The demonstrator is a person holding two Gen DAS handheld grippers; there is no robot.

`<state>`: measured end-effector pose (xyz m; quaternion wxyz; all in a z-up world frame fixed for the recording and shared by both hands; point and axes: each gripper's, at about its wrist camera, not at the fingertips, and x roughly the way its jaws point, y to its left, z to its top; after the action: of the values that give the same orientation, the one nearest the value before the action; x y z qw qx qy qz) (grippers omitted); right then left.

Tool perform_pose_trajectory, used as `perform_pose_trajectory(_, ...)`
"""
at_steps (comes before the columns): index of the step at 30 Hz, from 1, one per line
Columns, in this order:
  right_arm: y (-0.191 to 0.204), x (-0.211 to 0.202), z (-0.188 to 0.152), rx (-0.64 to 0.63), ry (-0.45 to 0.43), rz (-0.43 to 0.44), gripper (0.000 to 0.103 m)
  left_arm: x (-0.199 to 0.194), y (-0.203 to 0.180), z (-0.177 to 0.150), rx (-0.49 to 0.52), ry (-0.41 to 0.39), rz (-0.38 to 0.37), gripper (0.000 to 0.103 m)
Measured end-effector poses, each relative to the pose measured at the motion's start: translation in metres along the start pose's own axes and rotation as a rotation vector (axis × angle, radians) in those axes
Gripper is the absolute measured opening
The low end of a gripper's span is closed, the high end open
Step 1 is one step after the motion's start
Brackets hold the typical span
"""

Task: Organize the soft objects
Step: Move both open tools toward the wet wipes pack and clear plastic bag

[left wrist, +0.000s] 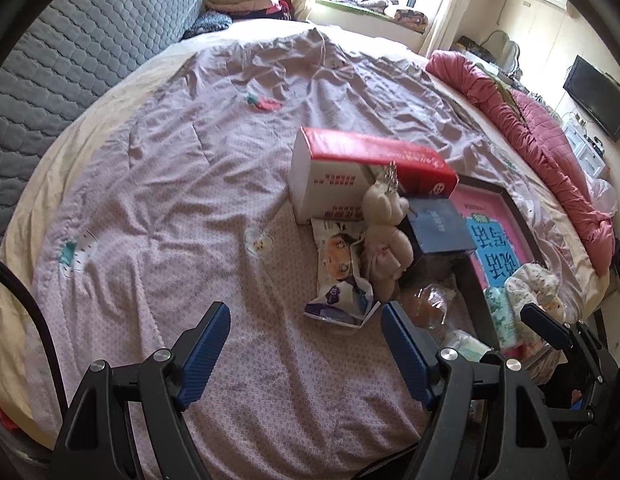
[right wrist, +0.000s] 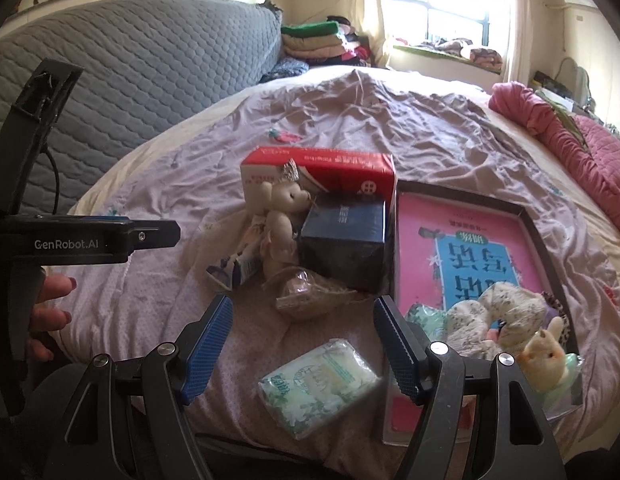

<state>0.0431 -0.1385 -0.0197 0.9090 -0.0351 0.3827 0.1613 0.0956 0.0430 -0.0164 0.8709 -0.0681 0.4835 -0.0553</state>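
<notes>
A black-rimmed tray [right wrist: 541,240] with a pink liner lies on the bed; it also shows in the left wrist view [left wrist: 505,196]. Soft toys sit in its near end: a spotted plush [right wrist: 505,316], a small cream bunny [right wrist: 547,354]. A beige teddy bear [right wrist: 280,220] leans on a red-and-white box [right wrist: 321,168] outside the tray; the bear also shows in the left wrist view [left wrist: 383,236]. A green tissue pack [right wrist: 319,386] lies between the fingers of my open right gripper [right wrist: 304,350]. My left gripper [left wrist: 306,350] is open and empty, near a printed pouch [left wrist: 341,276].
A dark blue box [right wrist: 343,236] and a clear wrapped bun [right wrist: 306,292] sit beside the bear. A rolled pink quilt [right wrist: 569,136] lines the right edge of the bed. A grey padded headboard [right wrist: 130,80] stands on the left. The lilac sheet [left wrist: 170,200] spreads left.
</notes>
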Motion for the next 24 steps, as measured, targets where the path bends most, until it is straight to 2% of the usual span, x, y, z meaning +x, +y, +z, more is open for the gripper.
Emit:
perform_pose_trajectory(15, -0.004, 0.045, -0.002, 0.002, 0.069, 0.031, 0.074, 0.055, -0.012, 0.006, 0.008, 0.098, -0.039, 0.077)
perform_pose_trajectory(24, -0.011, 0.06, -0.002, 0.022, 0.082, 0.028, 0.074, 0.071, -0.016, 0.011, 0.005, 0.116, -0.048, 0.077)
